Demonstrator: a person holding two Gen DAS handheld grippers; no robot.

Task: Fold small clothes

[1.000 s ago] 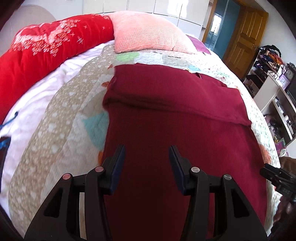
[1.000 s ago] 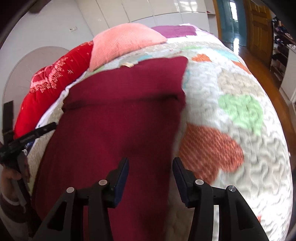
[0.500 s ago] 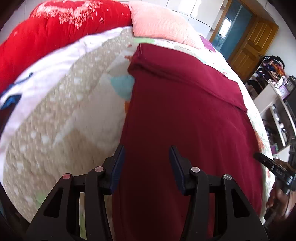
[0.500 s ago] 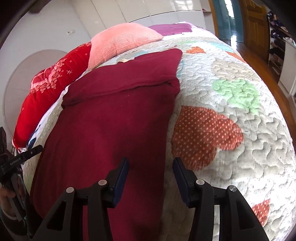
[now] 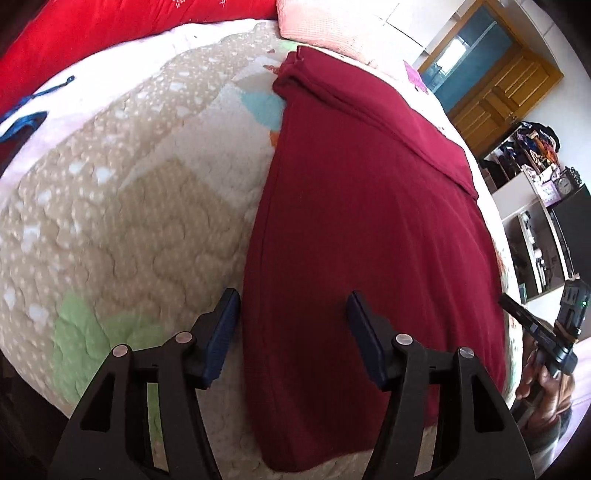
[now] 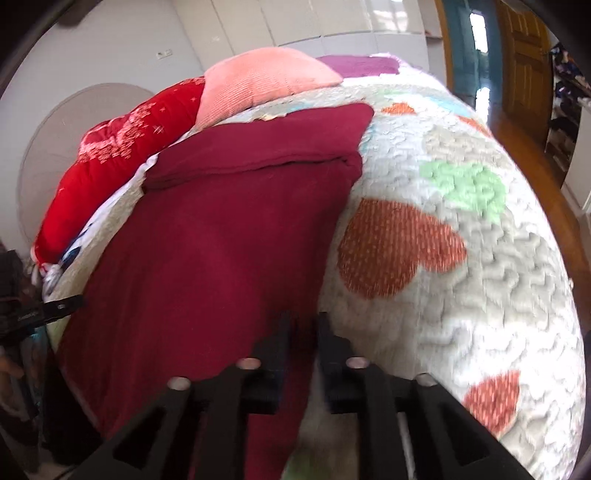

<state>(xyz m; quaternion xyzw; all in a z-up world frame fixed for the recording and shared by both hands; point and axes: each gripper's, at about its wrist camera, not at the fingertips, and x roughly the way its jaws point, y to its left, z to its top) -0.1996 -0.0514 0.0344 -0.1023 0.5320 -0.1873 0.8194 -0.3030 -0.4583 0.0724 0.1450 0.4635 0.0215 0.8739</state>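
R gripper (image 6: pixel 301 325) closing on maroon garment (image 6: pixel 207 251) edge (blurry, prob).

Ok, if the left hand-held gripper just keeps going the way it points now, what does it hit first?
Most likely the dark red garment: its left edge lies right between the opening jaws of the left hand-held gripper, with the quilt just beside it. Depth is hard to judge here.

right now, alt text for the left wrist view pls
A dark red garment lies flat on a patchwork quilt, its far end folded over. The left tool straddles its near left edge, jaws opening. A pink pillow lies beyond.
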